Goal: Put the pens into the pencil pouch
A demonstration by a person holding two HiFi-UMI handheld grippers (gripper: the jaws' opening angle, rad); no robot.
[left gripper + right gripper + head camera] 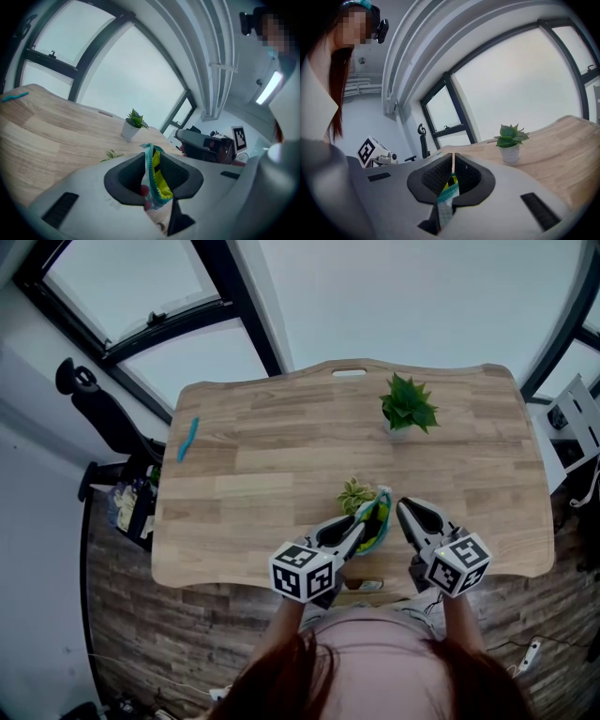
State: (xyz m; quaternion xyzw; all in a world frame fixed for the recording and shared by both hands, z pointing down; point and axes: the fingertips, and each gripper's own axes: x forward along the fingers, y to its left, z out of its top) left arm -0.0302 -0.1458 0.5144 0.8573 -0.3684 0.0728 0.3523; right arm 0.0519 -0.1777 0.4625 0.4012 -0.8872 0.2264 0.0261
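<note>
**Both tools on pouch (377, 517); pen (187, 439) far left**

Left tool (152, 157) is clamping the pouch rim; right tool (453, 159) is pinching its other edge, jaws nearly together; fabric is looking soft, floppy, light; pen is lying well left of the left tool, slim, probably rolling, so grab mid-barrel; small plant (356, 495) is sitting just ahead, not blocking.

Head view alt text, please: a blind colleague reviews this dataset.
From above, a person's left gripper and right gripper both pinch a teal pencil pouch at the near edge of a wooden table. A teal pen lies by the left edge; a potted plant and a smaller plant stand beyond.
</note>
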